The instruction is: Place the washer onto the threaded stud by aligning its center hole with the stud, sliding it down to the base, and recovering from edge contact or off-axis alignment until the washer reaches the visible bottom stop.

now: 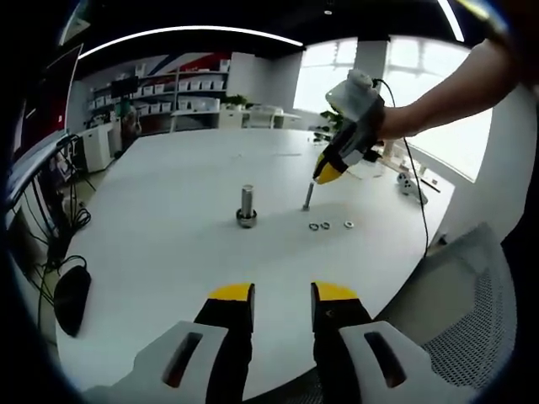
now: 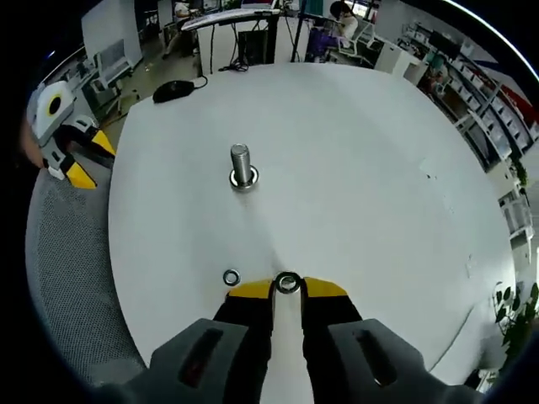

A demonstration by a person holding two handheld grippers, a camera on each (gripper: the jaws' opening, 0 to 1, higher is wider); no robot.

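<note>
a washer (image 2: 287,284) is pinched at the yellow tips of the right gripper (image 2: 287,289), jaws nearly closed, above the white table (image 2: 362,194). the threaded stud (image 2: 241,166) stands upright well ahead; another washer (image 2: 231,277) lies just beside. the left gripper (image 1: 281,295) is held slightly apart, empty; small washers (image 1: 325,225) are hard to count.

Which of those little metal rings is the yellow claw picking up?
The washer right at the right gripper tips, between the yellow jaws. The other washer lies apart on the table, to its left in the right gripper view.
</note>
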